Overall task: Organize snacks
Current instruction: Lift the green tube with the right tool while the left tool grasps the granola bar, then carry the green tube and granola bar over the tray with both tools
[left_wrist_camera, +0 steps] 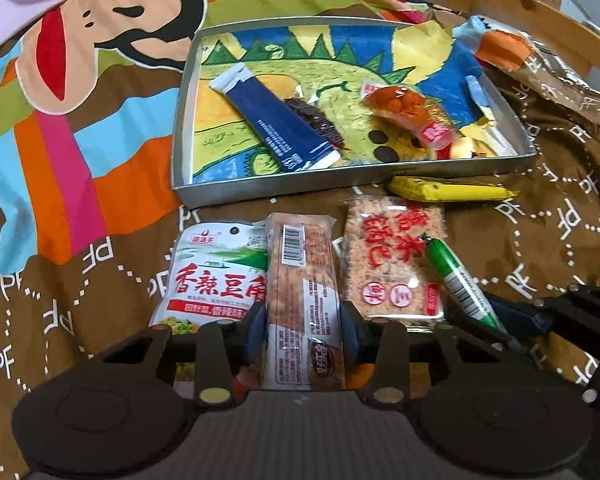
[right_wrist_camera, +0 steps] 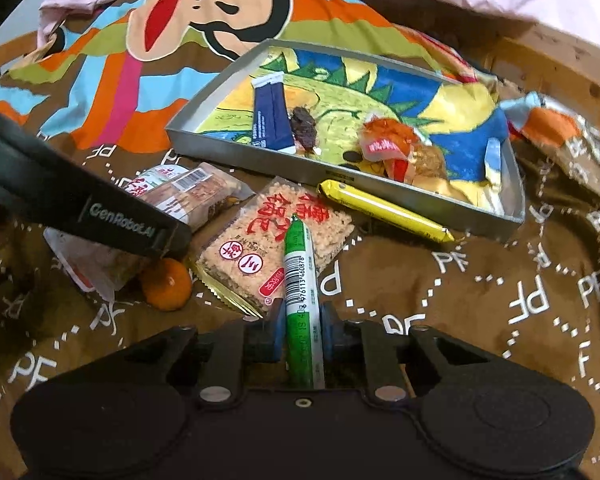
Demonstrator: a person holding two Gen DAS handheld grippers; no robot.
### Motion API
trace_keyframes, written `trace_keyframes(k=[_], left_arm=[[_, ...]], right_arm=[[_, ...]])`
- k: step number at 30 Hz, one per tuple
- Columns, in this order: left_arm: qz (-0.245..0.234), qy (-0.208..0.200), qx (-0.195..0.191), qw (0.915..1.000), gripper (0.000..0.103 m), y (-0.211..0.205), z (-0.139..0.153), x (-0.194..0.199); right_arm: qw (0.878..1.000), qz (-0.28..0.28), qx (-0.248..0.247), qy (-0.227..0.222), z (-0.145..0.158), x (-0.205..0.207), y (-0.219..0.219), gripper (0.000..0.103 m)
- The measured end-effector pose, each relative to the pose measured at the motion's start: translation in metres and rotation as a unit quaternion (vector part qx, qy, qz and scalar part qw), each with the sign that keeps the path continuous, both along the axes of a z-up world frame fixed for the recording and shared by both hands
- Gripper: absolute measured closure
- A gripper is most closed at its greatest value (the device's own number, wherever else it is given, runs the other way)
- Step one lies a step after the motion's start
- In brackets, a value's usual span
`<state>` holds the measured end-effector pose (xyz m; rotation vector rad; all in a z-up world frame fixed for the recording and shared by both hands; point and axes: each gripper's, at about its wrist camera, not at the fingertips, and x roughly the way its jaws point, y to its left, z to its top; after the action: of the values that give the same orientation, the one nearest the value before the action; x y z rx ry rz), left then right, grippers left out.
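The left gripper is closed on a clear-wrapped snack bar, barcode end pointing away. A white bean packet lies beside it, a rice cracker on the other side, overlapped by a green stick. A yellow bar touches the tray wall. The tray holds a blue sachet.

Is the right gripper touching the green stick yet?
Touching. In the right wrist view, both fingers of the right gripper press the green stick, no gap visible.
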<state>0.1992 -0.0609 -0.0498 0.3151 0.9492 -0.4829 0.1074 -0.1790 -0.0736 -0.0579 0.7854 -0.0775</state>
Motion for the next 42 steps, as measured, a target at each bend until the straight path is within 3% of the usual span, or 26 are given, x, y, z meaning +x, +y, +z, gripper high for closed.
trace_keyframes(k=[5, 11, 16, 23, 32, 35, 38, 42], left_arm=[[0.003, 0.0, -0.006, 1.0, 0.06, -0.003, 0.006, -0.01], [0.025, 0.003, -0.03, 0.9992, 0.06, 0.003, 0.016, -0.015], [0.053, -0.034, -0.013, 0.9979, 0.06, 0.006, 0.028, -0.027], [0.064, -0.054, -0.06, 0.9947, 0.06, 0.015, 0.042, -0.031], [0.14, -0.119, -0.104, 0.9774, 0.06, 0.025, 0.052, -0.012], [0.149, -0.145, -0.114, 0.9714, 0.06, 0.024, 0.055, 0.004], [0.156, -0.165, -0.1, 0.9687, 0.06, 0.015, 0.06, 0.023], [0.147, -0.182, -0.121, 0.9647, 0.06, 0.001, 0.064, 0.049]], right_arm=[[0.999, 0.013, -0.045, -0.02, 0.004, -0.009, 0.009, 0.084], [0.998, 0.015, -0.051, -0.035, 0.009, -0.01, 0.009, 0.084], [0.997, 0.014, -0.05, -0.049, 0.012, -0.011, 0.008, 0.084], [0.995, 0.018, -0.056, -0.082, 0.019, -0.013, 0.009, 0.084], [0.99, 0.013, -0.05, -0.127, 0.028, -0.007, 0.0, 0.084], [0.988, 0.014, -0.05, -0.146, 0.033, 0.002, -0.002, 0.084], [0.985, 0.014, -0.037, -0.167, 0.043, 0.016, -0.007, 0.084], [0.982, 0.01, -0.003, -0.191, 0.057, 0.036, -0.021, 0.084]])
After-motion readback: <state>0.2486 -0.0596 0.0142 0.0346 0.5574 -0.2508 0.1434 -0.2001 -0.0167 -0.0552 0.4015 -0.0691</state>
